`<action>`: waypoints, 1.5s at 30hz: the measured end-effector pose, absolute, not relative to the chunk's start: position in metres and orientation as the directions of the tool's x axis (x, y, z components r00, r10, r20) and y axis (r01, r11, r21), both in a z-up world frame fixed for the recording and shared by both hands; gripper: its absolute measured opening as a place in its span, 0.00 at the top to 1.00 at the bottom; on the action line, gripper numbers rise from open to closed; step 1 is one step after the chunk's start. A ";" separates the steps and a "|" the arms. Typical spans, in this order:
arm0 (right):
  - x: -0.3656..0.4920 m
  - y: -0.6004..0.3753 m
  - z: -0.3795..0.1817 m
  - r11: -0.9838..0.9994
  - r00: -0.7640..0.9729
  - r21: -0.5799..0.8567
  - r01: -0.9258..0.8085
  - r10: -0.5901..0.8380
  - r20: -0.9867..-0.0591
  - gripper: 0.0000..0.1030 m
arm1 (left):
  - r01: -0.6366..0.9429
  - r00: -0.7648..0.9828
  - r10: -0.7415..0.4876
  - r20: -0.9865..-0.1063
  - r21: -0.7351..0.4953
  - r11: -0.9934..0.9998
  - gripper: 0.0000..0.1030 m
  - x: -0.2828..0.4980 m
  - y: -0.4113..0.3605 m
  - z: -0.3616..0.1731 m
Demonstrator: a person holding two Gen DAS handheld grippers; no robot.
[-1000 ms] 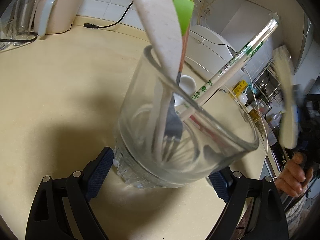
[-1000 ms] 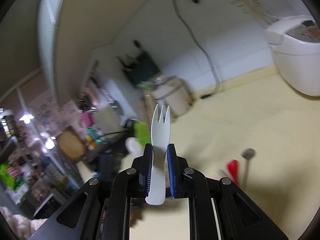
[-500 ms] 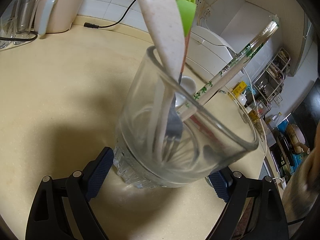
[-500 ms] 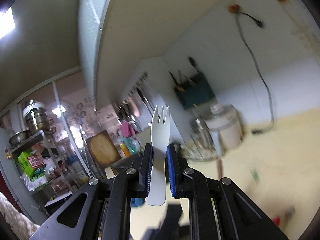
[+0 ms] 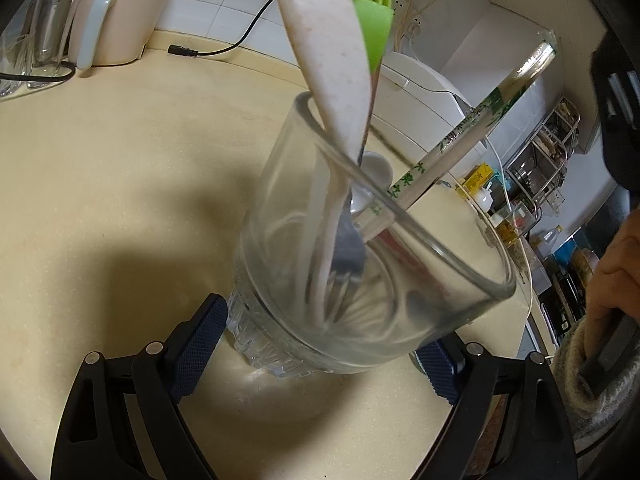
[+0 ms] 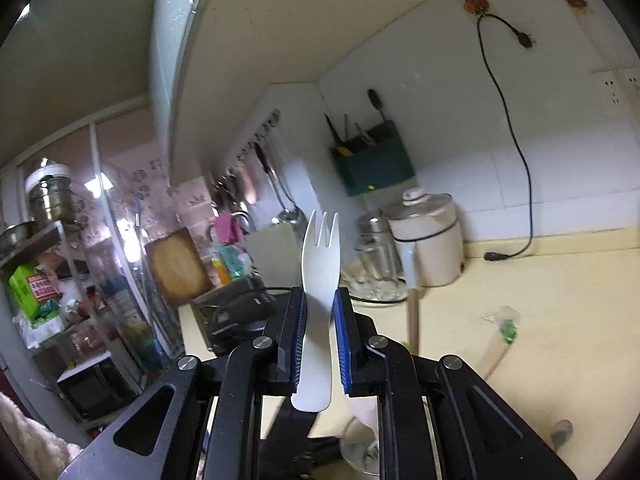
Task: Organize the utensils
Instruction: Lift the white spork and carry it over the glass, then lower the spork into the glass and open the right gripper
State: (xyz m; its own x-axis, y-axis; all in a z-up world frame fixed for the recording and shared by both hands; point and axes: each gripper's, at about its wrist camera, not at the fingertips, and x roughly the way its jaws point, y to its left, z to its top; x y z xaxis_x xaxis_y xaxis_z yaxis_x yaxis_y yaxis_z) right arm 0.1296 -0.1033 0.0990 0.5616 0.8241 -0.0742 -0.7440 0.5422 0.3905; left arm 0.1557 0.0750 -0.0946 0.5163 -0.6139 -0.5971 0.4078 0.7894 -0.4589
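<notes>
**White fork clamped, glass braced**

Right gripper [image 6: 320,320] clamped on a small white plastic fork [image 6: 320,280], tines up, held above the cream countertop [image 6: 560,288]; left gripper [image 5: 320,344] spread wide around the clear glass tumbler [image 5: 360,280], blue pads against its ribbed base; inside, leaning: speckled beige spoon [image 5: 328,52], green silicone brush [image 5: 372,28], wrapped chopsticks [image 5: 460,148].

The room is softly lit. A big dark shadow lies on the counter [image 5: 100,184] left of the glass [image 5: 360,280]. Edges bend and go black. The shelves [image 6: 60,280] look blurry.
</notes>
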 end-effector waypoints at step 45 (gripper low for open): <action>0.129 -0.102 0.057 0.654 0.617 0.350 -0.671 0.754 -0.226 0.86 | 0.406 0.510 -0.635 -0.579 -0.489 0.772 0.11 0.158 0.075 -0.094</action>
State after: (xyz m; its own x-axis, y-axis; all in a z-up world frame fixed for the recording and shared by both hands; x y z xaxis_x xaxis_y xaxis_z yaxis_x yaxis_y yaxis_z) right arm 0.1292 -0.1015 0.0574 0.6168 0.7540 -0.2260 -0.6707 0.6537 0.3504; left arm 0.1578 0.0749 -0.0942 0.5105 -0.6354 -0.5794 0.4058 0.7720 -0.4891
